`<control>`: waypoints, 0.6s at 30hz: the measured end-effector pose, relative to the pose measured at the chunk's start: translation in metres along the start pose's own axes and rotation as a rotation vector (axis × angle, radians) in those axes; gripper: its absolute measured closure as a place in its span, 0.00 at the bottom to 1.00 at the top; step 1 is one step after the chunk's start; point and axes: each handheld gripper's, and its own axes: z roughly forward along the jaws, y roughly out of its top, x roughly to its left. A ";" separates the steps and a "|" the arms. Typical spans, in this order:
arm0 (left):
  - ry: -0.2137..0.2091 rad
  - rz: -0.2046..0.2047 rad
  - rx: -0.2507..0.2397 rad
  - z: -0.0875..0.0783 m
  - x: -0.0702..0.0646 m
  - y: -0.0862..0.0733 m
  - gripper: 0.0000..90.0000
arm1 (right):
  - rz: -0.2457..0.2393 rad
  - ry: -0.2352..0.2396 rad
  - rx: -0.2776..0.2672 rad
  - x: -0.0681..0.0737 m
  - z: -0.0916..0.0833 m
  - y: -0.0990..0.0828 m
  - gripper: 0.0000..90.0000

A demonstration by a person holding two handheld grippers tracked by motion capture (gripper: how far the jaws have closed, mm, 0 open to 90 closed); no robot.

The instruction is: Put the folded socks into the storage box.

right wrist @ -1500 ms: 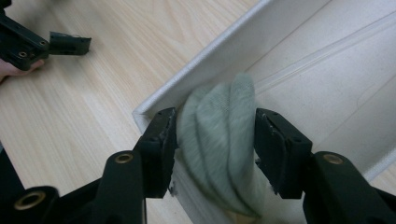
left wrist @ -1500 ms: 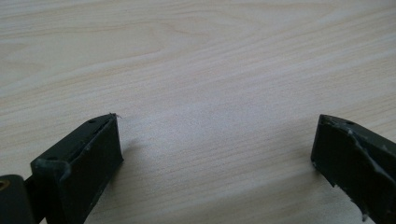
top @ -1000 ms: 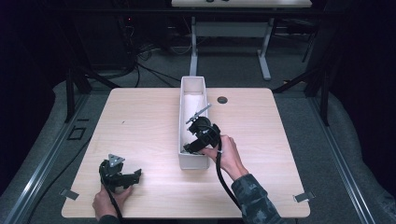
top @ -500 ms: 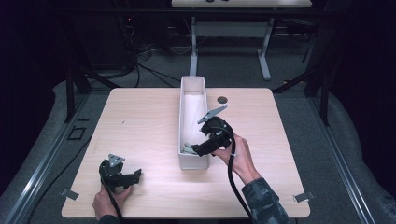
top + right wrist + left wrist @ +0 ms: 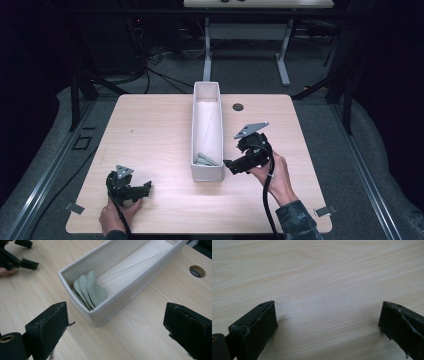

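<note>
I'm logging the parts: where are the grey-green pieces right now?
The grey-green pieces lie stacked inside the white bin at its near end, in the high view just left of the open right tool.

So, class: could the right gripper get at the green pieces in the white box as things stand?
Probably yes. The right gripper is open beside the white box, whose top is open, and the green pieces lie uncovered at its near end.

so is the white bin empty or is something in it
Not empty. Grey-green flat pieces lean at the near end of the white bin; the rest shows bare white lining.
</note>
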 end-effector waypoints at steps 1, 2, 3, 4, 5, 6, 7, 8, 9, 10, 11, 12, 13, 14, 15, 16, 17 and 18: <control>0.000 0.000 -0.001 0.000 0.000 0.000 0.02 | 0.005 -0.005 0.004 -0.002 -0.002 -0.003 0.06; 0.000 0.000 0.000 0.000 0.000 0.000 0.02 | 0.011 -0.001 -0.002 -0.004 -0.003 -0.007 0.06; 0.000 0.000 0.000 0.000 0.000 0.000 0.02 | 0.018 -0.012 -0.002 -0.006 -0.004 -0.011 0.06; 0.000 0.000 -0.001 0.000 0.000 0.000 0.02 | 0.023 -0.017 -0.002 -0.008 -0.006 -0.014 0.06; -0.001 0.000 0.001 0.000 0.000 0.000 0.02 | 0.028 -0.017 -0.004 -0.010 -0.007 -0.018 0.06; 0.000 -0.001 0.000 0.000 0.000 0.000 0.02 | 0.035 -0.023 -0.006 -0.012 -0.008 -0.021 0.06; 0.000 0.000 0.000 0.000 0.000 0.000 0.02 | 0.045 -0.024 -0.006 -0.014 -0.009 -0.025 0.06; -0.001 -0.001 0.000 0.000 0.000 0.000 0.02 | 0.057 -0.034 -0.008 -0.016 -0.011 -0.029 0.06; 0.000 0.000 0.000 0.000 0.000 0.000 0.02 | 0.065 -0.041 -0.012 -0.019 -0.012 -0.033 0.06; 0.000 -0.001 -0.001 0.000 0.000 0.000 0.02 | 0.075 -0.060 -0.008 -0.020 -0.014 -0.037 0.06; 0.000 0.000 -0.001 0.000 0.000 0.000 0.02 | 0.085 -0.052 -0.017 -0.023 -0.014 -0.042 0.06; 0.000 0.000 -0.001 0.000 0.000 0.000 0.02 | 0.098 -0.052 -0.020 -0.025 -0.015 -0.047 0.06; 0.000 -0.001 -0.001 0.000 0.000 0.000 0.02 | 0.113 -0.059 -0.021 -0.027 -0.016 -0.051 0.06; 0.000 0.000 -0.001 0.000 0.000 0.000 0.02 | 0.120 -0.070 -0.017 -0.029 -0.016 -0.056 0.06; 0.000 0.000 0.000 0.000 0.000 0.000 0.02 | 0.123 -0.076 -0.014 -0.031 -0.017 -0.060 0.07; 0.000 0.000 0.000 0.000 0.000 0.000 0.02 | 0.133 -0.072 -0.012 -0.033 -0.017 -0.065 0.07; 0.000 0.000 -0.001 0.000 0.000 0.000 0.02 | 0.142 -0.087 -0.008 -0.034 -0.017 -0.069 0.07; 0.000 0.000 0.000 0.000 0.000 0.000 0.02 | 0.144 -0.101 0.005 -0.036 -0.017 -0.074 0.07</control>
